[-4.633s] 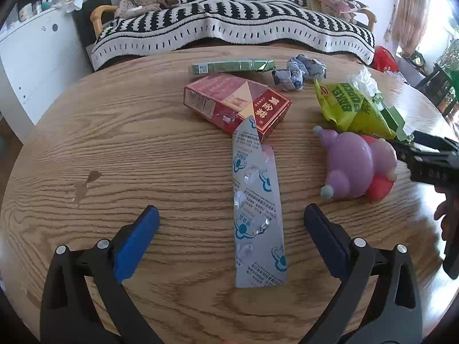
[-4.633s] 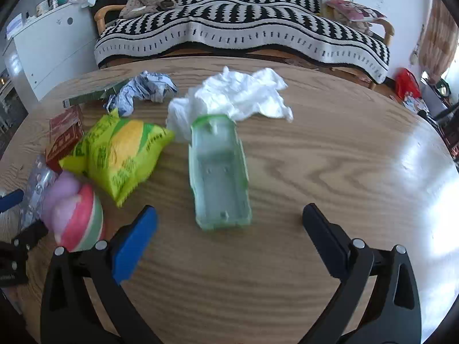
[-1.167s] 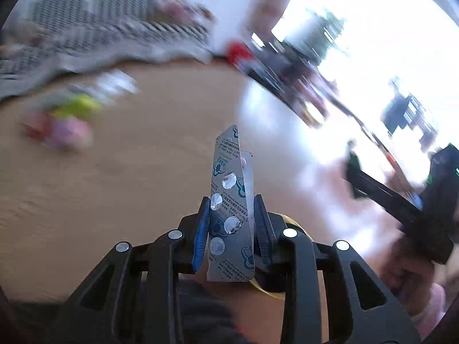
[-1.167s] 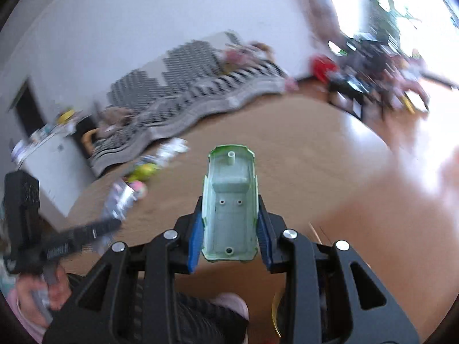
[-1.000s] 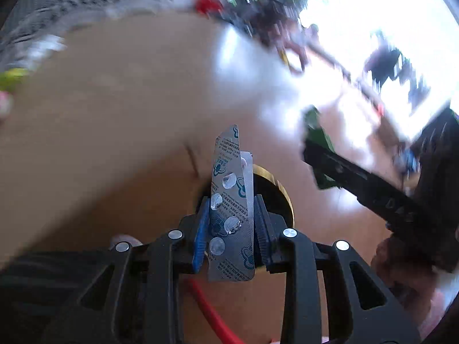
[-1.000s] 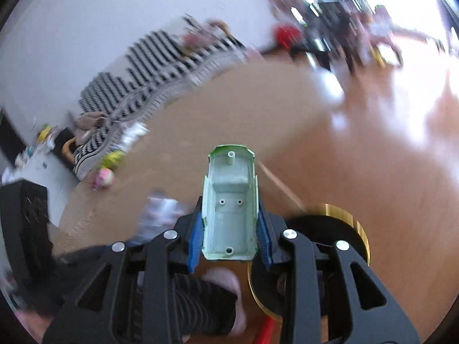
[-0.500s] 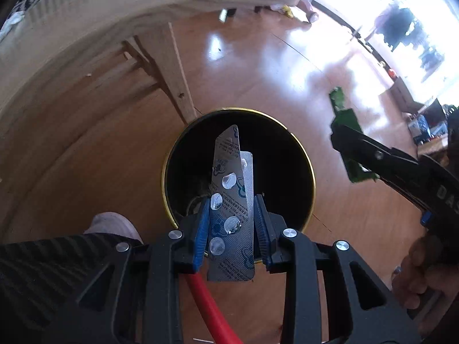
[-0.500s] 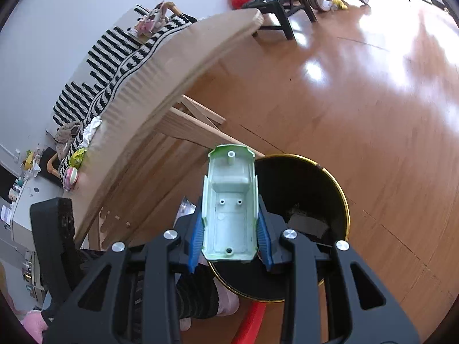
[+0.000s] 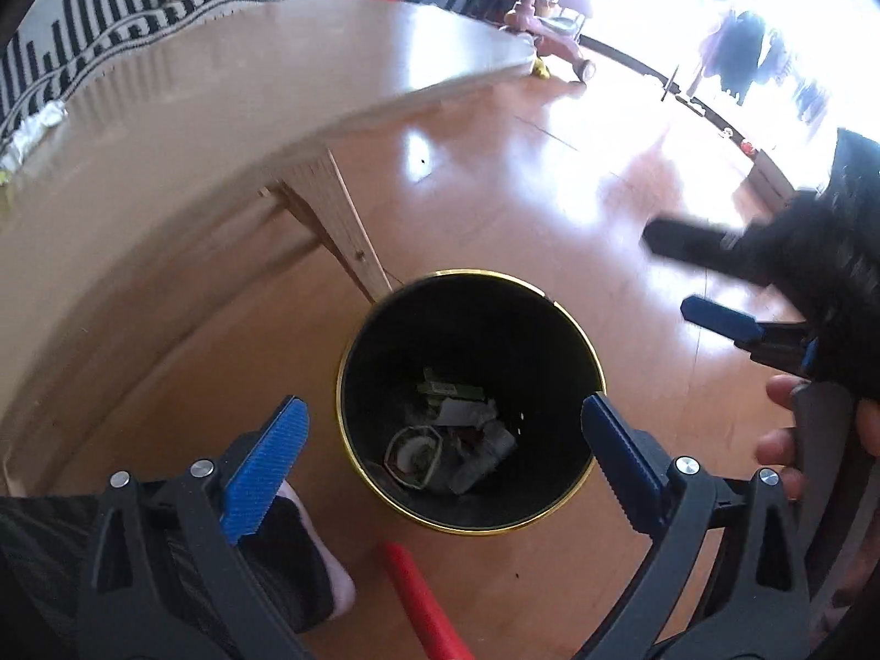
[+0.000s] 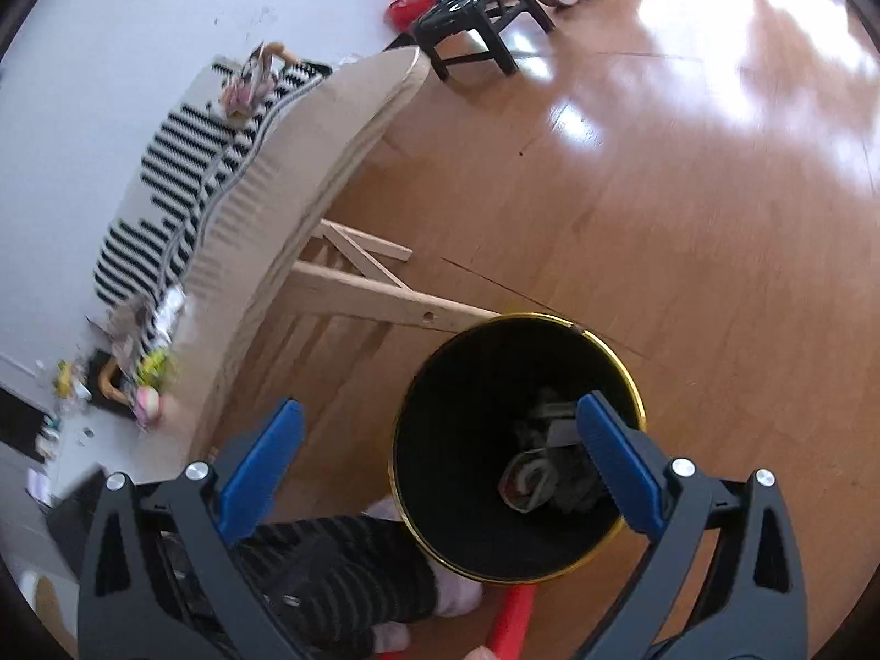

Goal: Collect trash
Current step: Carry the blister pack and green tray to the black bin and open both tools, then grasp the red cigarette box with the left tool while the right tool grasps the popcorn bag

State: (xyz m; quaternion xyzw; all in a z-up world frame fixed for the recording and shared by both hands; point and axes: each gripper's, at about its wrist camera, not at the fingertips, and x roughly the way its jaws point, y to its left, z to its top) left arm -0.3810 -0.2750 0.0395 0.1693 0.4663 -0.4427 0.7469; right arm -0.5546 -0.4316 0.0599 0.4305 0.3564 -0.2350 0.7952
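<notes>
A black trash bin with a gold rim point(image 9: 352, 341) stands on the wooden floor beside the table; it also shows in the right wrist view point(image 10: 605, 341). Mixed trash point(image 9: 451, 440) lies at its bottom, also seen in the right wrist view point(image 10: 536, 473). My left gripper point(image 9: 440, 456) is open and empty right above the bin. My right gripper point(image 10: 440, 456) is open and empty above the bin's left rim. The right gripper also shows at the right of the left wrist view point(image 9: 731, 297), open.
The round wooden table point(image 9: 192, 126) rises to the left, its leg point(image 9: 341, 231) next to the bin. A red stick point(image 9: 423, 605) lies on the floor by the bin. The person's striped-sock foot point(image 10: 352, 566) is beside the bin. A black stool point(image 10: 473, 27) stands far off.
Both grippers have opened over the bin. The blister pack has left the left gripper and the green plastic case has left the right gripper.
</notes>
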